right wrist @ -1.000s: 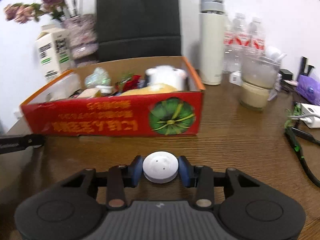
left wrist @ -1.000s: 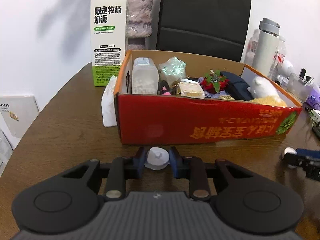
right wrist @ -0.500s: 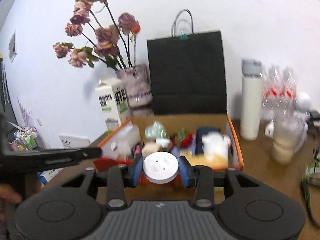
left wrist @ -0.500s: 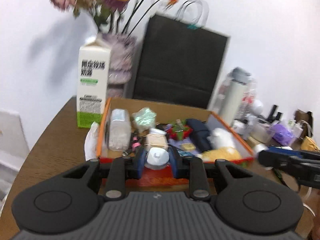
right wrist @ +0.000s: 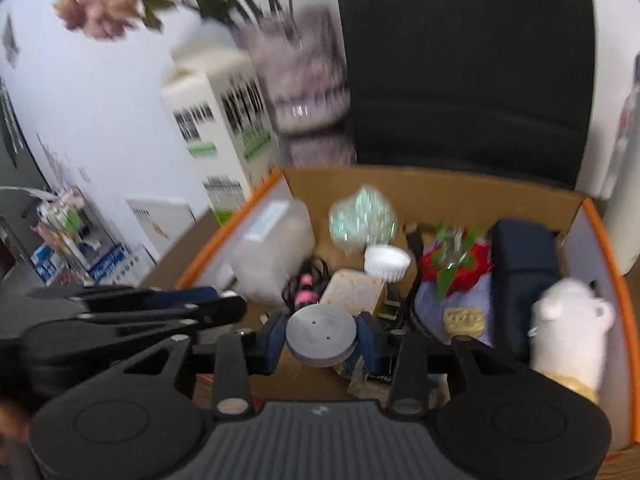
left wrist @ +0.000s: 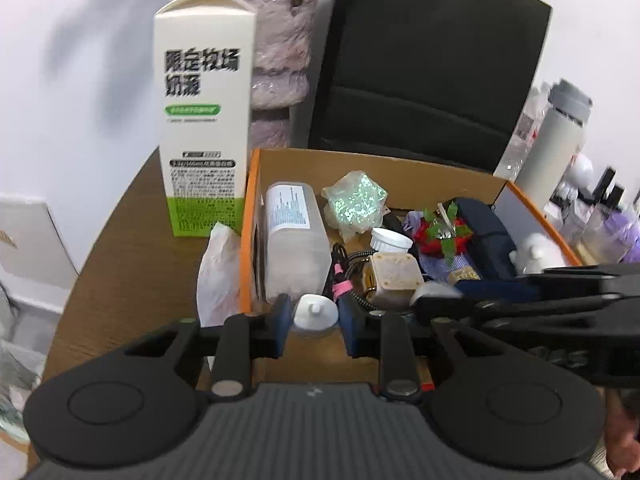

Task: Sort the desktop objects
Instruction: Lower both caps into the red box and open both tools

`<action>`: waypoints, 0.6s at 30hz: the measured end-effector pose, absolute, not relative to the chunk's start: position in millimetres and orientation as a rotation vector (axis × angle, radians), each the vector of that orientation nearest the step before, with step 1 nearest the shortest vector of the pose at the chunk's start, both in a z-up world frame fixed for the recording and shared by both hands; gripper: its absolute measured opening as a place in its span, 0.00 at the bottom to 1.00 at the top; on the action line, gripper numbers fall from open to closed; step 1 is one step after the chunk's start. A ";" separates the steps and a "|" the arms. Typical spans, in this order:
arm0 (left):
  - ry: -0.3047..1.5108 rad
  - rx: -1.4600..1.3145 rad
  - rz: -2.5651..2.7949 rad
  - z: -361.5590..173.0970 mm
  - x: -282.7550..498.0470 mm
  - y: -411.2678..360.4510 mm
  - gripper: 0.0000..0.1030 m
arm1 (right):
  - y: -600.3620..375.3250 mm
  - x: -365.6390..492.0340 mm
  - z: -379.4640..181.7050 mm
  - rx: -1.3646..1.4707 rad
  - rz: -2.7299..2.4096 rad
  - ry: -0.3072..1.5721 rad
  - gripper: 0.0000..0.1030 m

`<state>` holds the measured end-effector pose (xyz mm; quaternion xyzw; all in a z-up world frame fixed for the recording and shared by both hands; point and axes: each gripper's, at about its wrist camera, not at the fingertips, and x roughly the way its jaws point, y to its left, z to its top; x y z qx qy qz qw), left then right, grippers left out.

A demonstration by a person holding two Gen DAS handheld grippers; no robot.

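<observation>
Over the orange-rimmed cardboard box, left gripper clamped on a small white knobbed cap, right gripper clamped on a round two-holed disc, beside a white carton printed 限定牧场奶源.

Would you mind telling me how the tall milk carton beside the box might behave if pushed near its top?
The milk carton stands tall on a narrow base, so it would probably tip rather than slide. Its flat card walls look stiff, though likely dentable.
</observation>
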<state>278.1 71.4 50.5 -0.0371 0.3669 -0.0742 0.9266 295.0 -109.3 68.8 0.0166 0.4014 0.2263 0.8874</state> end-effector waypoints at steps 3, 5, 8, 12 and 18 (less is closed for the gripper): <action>0.748 -0.053 -0.156 49.3 278.5 68.8 0.27 | -107.9 295.6 59.8 0.019 0.456 0.845 0.37; 0.753 -0.075 -0.163 49.4 280.1 71.0 0.27 | -115.3 296.2 64.2 0.013 0.423 0.815 0.37; 0.759 -0.080 -0.178 49.2 277.6 70.0 0.29 | -133.6 306.9 70.6 0.043 0.364 0.834 0.37; 0.764 -0.097 -0.170 50.6 276.7 70.0 0.29 | -137.8 299.9 60.7 0.003 0.392 0.925 0.37; 0.751 -0.083 -0.157 66.7 263.6 66.0 0.32 | -158.6 278.8 65.7 0.009 0.349 0.917 0.44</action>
